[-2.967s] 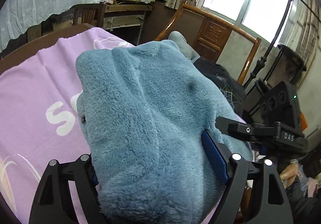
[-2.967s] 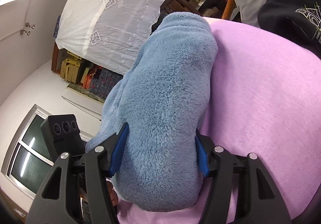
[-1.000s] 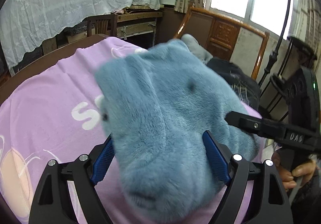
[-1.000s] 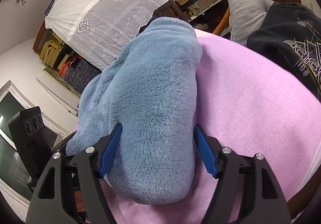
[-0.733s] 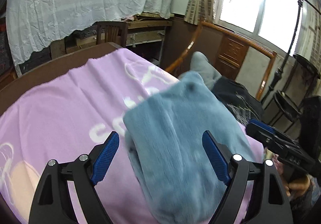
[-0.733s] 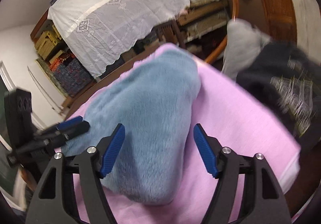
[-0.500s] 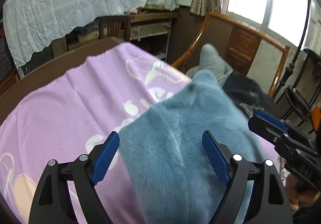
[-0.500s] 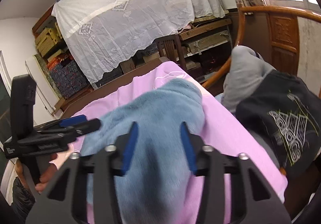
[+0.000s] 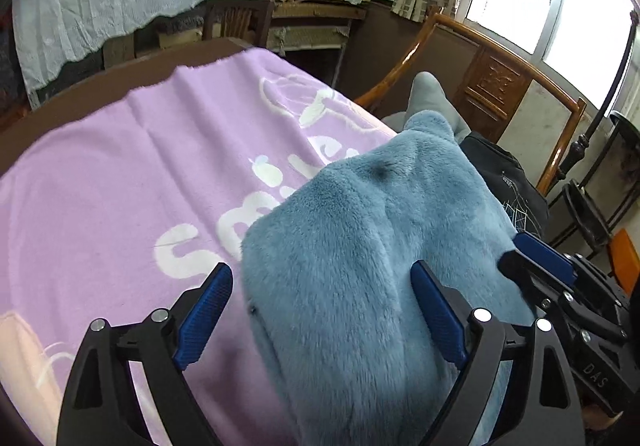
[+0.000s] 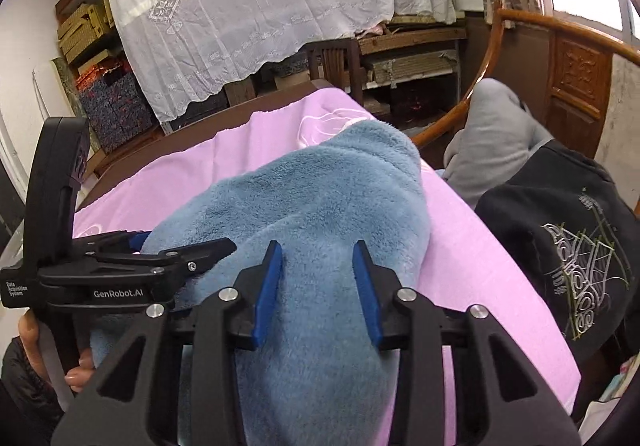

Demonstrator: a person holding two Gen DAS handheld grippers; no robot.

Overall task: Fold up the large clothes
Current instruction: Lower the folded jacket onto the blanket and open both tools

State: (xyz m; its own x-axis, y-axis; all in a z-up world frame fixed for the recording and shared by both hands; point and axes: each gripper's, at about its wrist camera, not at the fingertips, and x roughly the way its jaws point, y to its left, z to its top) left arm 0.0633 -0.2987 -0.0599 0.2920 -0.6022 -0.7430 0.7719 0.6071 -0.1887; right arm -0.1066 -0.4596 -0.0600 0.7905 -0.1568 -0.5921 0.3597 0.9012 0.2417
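The blue fleece garment (image 9: 360,266) lay between the wide-spread left hand-held gripper (image 9: 320,310) fingers. The right hand-held gripper (image 10: 318,282) stood narrowly parted over it. Bare purple blanket (image 9: 140,174) covered the desk's left side.

Three garments (image 10: 320,214), two hand-held grippers (image 10: 318,278)

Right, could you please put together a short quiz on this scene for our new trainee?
1. True or false: the blue fleece garment lies on a green blanket.
2. Whose fingers stand wider apart? A: left. B: right.
3. What lies on the wooden chair beyond the table?

Key:
1. False; it lies on the purple blanket.
2. A, the left gripper.
3. A grey garment and a black garment.
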